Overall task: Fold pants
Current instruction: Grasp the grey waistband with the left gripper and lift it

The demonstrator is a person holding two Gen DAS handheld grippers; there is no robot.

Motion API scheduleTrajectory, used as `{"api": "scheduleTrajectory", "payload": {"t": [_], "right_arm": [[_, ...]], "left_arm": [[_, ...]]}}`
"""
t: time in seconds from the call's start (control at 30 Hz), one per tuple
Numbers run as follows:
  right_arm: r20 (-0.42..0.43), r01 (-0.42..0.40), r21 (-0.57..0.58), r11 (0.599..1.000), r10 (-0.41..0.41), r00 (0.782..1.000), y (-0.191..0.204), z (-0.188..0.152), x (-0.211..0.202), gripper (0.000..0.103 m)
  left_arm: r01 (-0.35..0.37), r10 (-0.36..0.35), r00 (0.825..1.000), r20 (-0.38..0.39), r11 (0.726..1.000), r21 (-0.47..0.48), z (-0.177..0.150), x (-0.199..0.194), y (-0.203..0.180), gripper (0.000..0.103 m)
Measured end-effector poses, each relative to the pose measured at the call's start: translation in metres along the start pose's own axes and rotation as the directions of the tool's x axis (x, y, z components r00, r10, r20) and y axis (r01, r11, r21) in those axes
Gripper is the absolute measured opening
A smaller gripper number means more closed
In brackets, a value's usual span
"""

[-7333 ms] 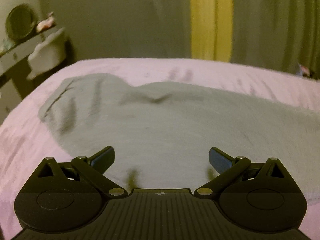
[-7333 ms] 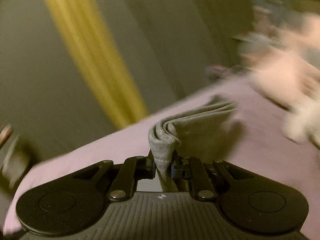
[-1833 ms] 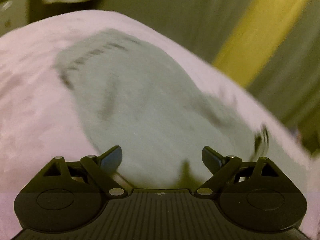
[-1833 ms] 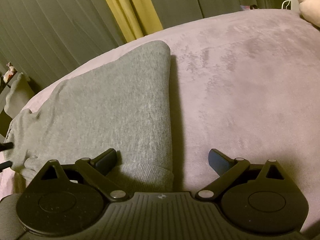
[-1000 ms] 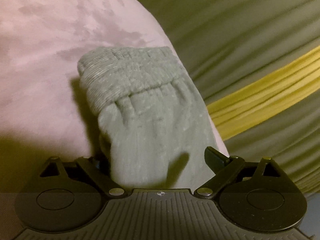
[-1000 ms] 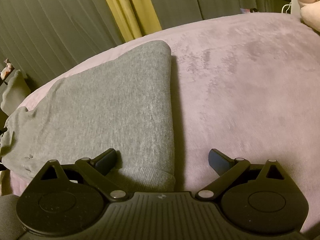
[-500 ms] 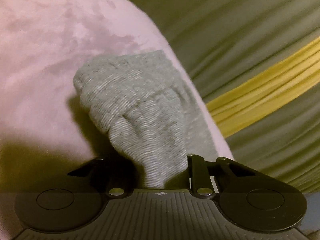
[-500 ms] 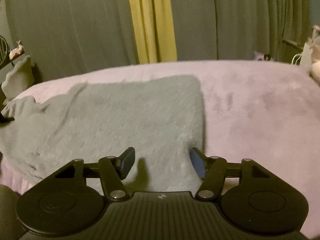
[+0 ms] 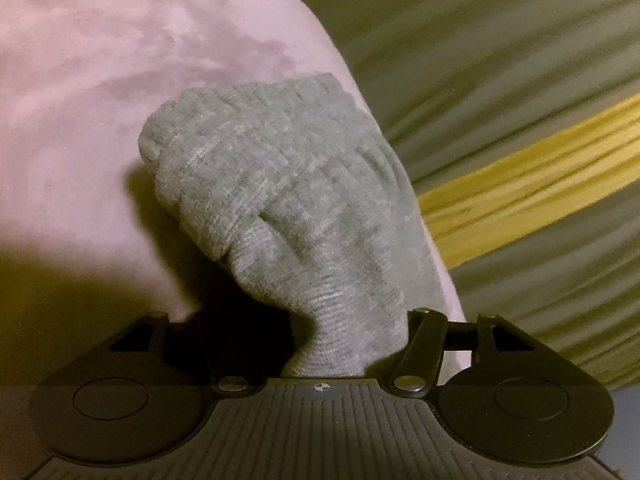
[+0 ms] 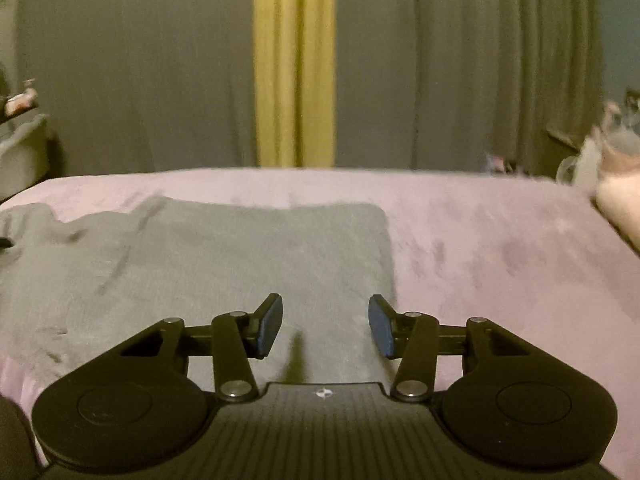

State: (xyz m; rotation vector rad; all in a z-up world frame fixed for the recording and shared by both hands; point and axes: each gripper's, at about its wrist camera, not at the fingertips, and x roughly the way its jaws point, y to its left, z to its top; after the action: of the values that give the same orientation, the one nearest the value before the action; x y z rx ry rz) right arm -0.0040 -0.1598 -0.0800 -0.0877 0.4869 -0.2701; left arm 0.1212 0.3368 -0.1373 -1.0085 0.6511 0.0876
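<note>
on the pink bedspread (image 10: 500, 240) the grey knit pants (image 10: 240, 256) are lying flat, folded into a broad band whose long axis is running left to right across the right wrist view, with a straight folded edge at its right end and a rumpled end trailing off toward the left border. in the left wrist view the ribbed end of the pants (image 9: 288, 200) is bunching up into a thick roll that is rising from the bedspread (image 9: 100, 80) and pointing away from the camera toward the grey curtain (image 9: 500, 60) with its yellow stripe (image 9: 532, 184). the left gripper (image 9: 344, 344) is angling downward with this bunched cloth filling the gap between its jaws; the jaws are opening, and whether the pads are pressing on the cloth cannot be told, since the fabric is covering them. the right gripper (image 10: 324, 328) is hovering over the near edge of the flat band, tilting slightly down and facing the curtain (image 10: 120, 80); its blue pads (image 10: 268, 330) are standing apart and are closing, with nothing pinched between them, only the cloth lying below.
</note>
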Motion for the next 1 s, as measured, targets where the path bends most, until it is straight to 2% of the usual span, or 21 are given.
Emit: {"api": "scheduleTrajectory", "payload": {"t": [0.03, 0.1, 0.13, 0.2, 0.27, 0.4, 0.47, 0.53, 0.6, 0.63, 0.73, 0.8, 0.87, 0.93, 0.97, 1.0], "right_arm": [[0.007, -0.047, -0.009, 0.999, 0.047, 0.999, 0.004, -0.002, -0.002, 0.048], [-0.036, -0.12, -0.012, 0.993, 0.119, 0.992, 0.008, -0.007, 0.003, 0.048], [-0.075, -0.133, 0.0, 0.991, 0.132, 0.988, 0.008, -0.011, 0.01, 0.048], [-0.173, -0.117, 0.021, 0.993, 0.119, 0.978, 0.004, -0.026, 0.028, 0.047], [-0.142, -0.131, 0.027, 0.991, 0.134, 0.981, -0.001, -0.036, 0.029, 0.047], [-0.158, -0.156, 0.064, 0.986, 0.165, 0.974, -0.006, -0.03, 0.027, 0.054], [-0.153, -0.165, 0.121, 0.979, 0.182, 0.971, -0.014, -0.027, 0.025, 0.055], [-0.145, -0.166, 0.182, 0.969, 0.193, 0.97, -0.023, -0.024, 0.021, 0.056], [-0.124, -0.166, 0.247, 0.955, 0.2, 0.972, -0.035, -0.021, 0.016, 0.058], [-0.11, -0.162, 0.282, 0.946, 0.2, 0.974, -0.04, -0.019, 0.017, 0.059], [-0.072, -0.145, 0.37, 0.918, 0.184, 0.98, -0.059, -0.016, 0.009, 0.064], [-0.049, -0.135, 0.418, 0.899, 0.171, 0.984, -0.071, -0.014, 0.006, 0.066], [-0.036, -0.127, 0.455, 0.881, 0.161, 0.986, -0.083, -0.014, 0.004, 0.067], [-0.036, -0.125, 0.503, 0.855, 0.164, 0.986, -0.095, -0.019, 0.004, 0.069], [-0.041, -0.124, 0.53, 0.839, 0.172, 0.984, -0.099, -0.021, 0.003, 0.069], [-0.043, -0.13, 0.553, 0.823, 0.183, 0.982, -0.103, -0.024, 0.005, 0.069]], "left_arm": [[0.003, -0.003, 1.0, 0.01, 1.0, 0.0, 0.0, 0.0, -0.001, 0.056], [0.019, -0.019, 1.0, -0.002, 1.0, 0.024, 0.0, 0.0, -0.003, 0.021], [0.024, -0.023, 1.0, -0.008, 0.999, 0.032, 0.001, 0.0, -0.006, 0.021], [-0.01, 0.009, 1.0, 0.014, 0.996, 0.085, 0.001, -0.005, -0.016, 0.017], [-0.041, 0.036, 0.999, 0.037, 0.988, 0.151, 0.0, -0.012, -0.029, 0.016], [-0.064, 0.034, 0.993, 0.11, 0.958, 0.281, -0.008, -0.034, -0.064, 0.016], [-0.079, 0.02, 0.988, 0.155, 0.919, 0.386, -0.018, -0.047, -0.094, 0.016], [-0.08, -0.02, 0.982, 0.188, 0.858, 0.508, -0.037, -0.061, -0.13, 0.016], [-0.039, -0.097, 0.978, 0.182, 0.78, 0.625, -0.065, -0.074, -0.168, 0.016], [-0.023, -0.131, 0.976, 0.173, 0.732, 0.681, -0.081, -0.078, -0.187, 0.016], [0.027, -0.178, 0.98, 0.089, 0.561, 0.828, -0.145, -0.075, -0.237, 0.016], [0.064, -0.168, 0.986, 0.01, 0.427, 0.902, -0.199, -0.062, -0.258, 0.017], [0.076, -0.107, 0.993, -0.046, 0.289, 0.954, -0.259, -0.043, -0.267, 0.018], [0.075, 0.011, 0.997, -0.078, 0.159, 0.984, -0.317, -0.011, -0.263, 0.024], [0.052, 0.084, 0.995, -0.059, 0.08, 0.995, -0.347, 0.005, -0.257, 0.031], [0.029, 0.127, 0.991, -0.031, 0.013, 0.999, -0.37, 0.013, -0.25, 0.045]]}}
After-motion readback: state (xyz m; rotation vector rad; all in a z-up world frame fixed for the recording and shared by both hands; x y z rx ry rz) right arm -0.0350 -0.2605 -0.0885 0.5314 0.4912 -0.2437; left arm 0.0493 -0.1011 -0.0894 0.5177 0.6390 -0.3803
